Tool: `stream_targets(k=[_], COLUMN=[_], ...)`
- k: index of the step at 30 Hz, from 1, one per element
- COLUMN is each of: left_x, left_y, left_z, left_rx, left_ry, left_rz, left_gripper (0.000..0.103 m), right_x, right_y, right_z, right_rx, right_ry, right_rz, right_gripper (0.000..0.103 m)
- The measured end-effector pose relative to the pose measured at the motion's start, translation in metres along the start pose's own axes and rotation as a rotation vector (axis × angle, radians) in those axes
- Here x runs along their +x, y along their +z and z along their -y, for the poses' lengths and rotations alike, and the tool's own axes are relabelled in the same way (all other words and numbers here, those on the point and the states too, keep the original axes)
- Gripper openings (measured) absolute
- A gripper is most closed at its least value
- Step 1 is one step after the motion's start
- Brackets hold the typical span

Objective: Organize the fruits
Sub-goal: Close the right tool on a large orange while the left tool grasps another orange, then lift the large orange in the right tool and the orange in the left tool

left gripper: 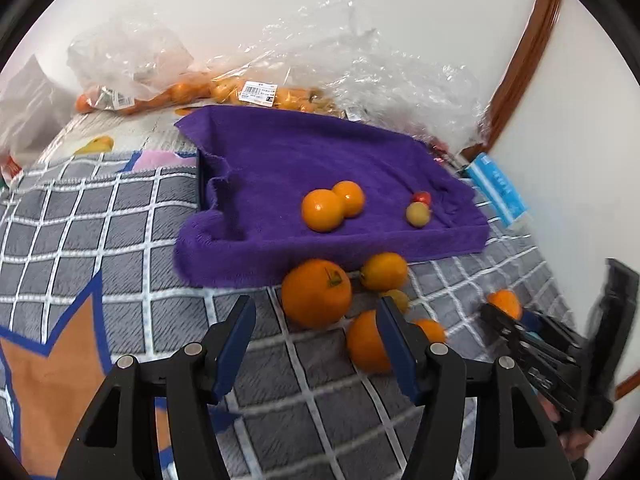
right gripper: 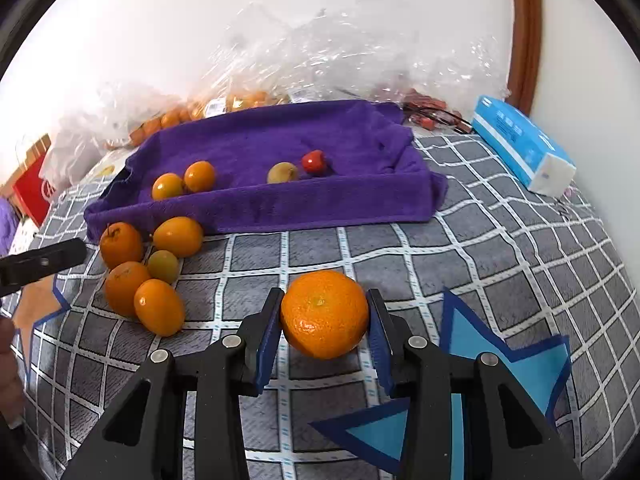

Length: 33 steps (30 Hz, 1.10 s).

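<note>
1. Your right gripper (right gripper: pixel 324 330) is clamped on a mandarin (right gripper: pixel 324 314), one pad on each flank of the fruit, and in the right wrist view the fruit appears to be off the checked blanket (right gripper: pixel 500 240). The pads touch only its curved sides, so a quick swing or a knock could roll it out forward.
2. Your left gripper (left gripper: pixel 316 328) stands partly open with nothing between its pads. Its jaws frame bare blanket, with the loose pile just ahead and to the right.
3. That pile, a large orange (left gripper: pixel 316 294) with smaller fruits touching it, lies hard against the front wall of the purple towel-lined tray (left gripper: pixel 248 248). Push into it at an angle and the round fruit may scatter over the soft blanket.
4. The tray holds two oranges (right gripper: pixel 184 182) at one end, and a yellow-green fruit (right gripper: pixel 282 173) beside a small red fruit (right gripper: pixel 314 161) at the other. Drop the mandarin onto them and it may bounce or knock the sorted groups together.
5. You must clear the tray's front wall; catch the loose towel and the lining may drag.
6. The two grippers work near each other, so a crossed path risks a collision.
7. Plastic bags (right gripper: pixel 320 56) crowd behind the tray, and a blue tissue pack (right gripper: pixel 520 148) lies well off to the right.
</note>
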<state>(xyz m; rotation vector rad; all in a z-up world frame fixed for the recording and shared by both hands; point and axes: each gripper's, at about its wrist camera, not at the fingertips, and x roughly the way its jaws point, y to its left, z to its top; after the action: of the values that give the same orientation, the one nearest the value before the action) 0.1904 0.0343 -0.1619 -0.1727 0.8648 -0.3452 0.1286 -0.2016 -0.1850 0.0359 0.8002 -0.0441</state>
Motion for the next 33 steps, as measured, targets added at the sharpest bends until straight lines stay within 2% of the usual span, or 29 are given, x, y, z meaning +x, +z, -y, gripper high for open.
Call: stream_targets(k=[2,5,8,10,11,17,20,33], left_x=[0.011,0.025,0.028,0.028,0.026,0.01,0.006,-0.005], left_y=[0.002,0.003,0.002,0.0,-0.001,-0.004,-0.006,-0.006], left_z=[0.0,-0.004,-0.006,-0.006,-0.007,-0.025,-0.029,-0.026], left_rx=[-0.005,-0.031,-0.014,0.006,0.001,-0.098,-0.127,-0.109], left_ry=[0.024,0.02,0.003,-0.038,-0.059,-0.121,-0.119,-0.131], left_rz=[-0.013,-0.049,-0.018,-0.008,-0.002,0.068,0.083,0.123], left_gripper=[0.06,0.058,0.057,0.049,0.041,0.041,0.041,0.041], right_x=[0.001,0.001,0.004,0.006,0.007,0.007,0.007,0.003], right_y=[-0.001,-0.001,-0.001,-0.001,-0.001,-0.001,-0.002,-0.001], right_z=[0.001,-0.001,-0.002,-0.001,-0.001,-0.002,-0.003,0.0], right_rx=[0.002,-0.001,-0.004,-0.001,-0.001,-0.002,-0.006,0.017], right_ry=[0.006,0.026,0.034,0.042,0.042,0.041,0.036,0.033], right_rz=[-0.003,-0.001,-0.013,-0.021,-0.022,-0.024,-0.022,-0.004], right_gripper=[0.041,0.041,0.04,0.04,0.04,0.04,0.04,0.04])
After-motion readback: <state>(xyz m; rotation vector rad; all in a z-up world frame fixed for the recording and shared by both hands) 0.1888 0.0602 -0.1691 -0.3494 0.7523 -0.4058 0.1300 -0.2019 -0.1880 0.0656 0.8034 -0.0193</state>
